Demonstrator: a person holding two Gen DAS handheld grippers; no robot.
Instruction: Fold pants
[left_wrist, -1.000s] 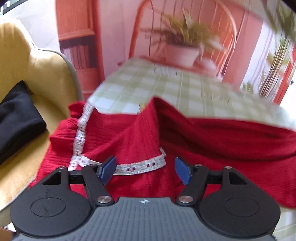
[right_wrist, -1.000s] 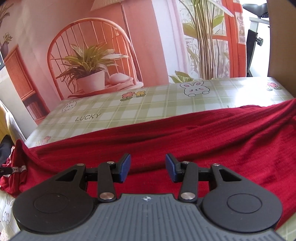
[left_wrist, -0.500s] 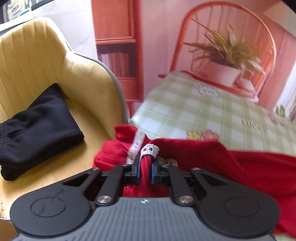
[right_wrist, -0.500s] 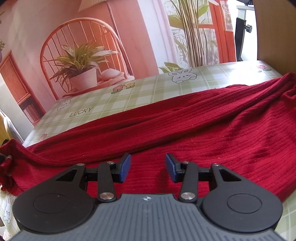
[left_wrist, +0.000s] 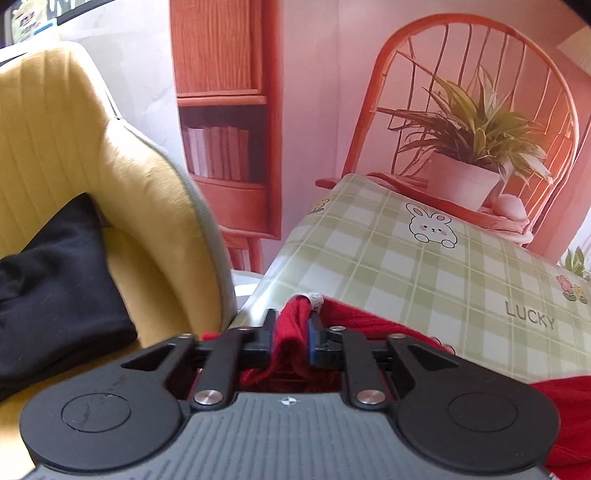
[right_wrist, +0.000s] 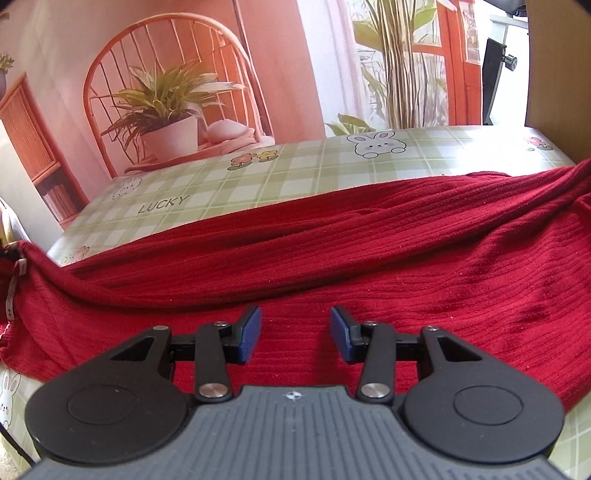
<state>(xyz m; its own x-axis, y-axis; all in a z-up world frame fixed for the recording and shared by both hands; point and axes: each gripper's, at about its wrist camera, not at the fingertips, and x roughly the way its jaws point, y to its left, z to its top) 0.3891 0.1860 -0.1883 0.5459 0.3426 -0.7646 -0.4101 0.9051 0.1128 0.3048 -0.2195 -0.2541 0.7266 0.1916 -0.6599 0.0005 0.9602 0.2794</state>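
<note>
The left gripper (left_wrist: 291, 334) pinches a bunch of the soft red ribbed pants (right_wrist: 332, 258). The right gripper (right_wrist: 294, 334) hangs open above them.

Ribbed red pants (right_wrist: 332, 258) are lying spread across the table, their left end bunching upward, lifted.

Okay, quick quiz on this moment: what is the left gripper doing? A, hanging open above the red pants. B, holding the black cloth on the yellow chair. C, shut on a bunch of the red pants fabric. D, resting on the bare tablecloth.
C: the left gripper has its blue pads pinched on a bunched fold of the red pants, while the right gripper hangs open above them.
</note>
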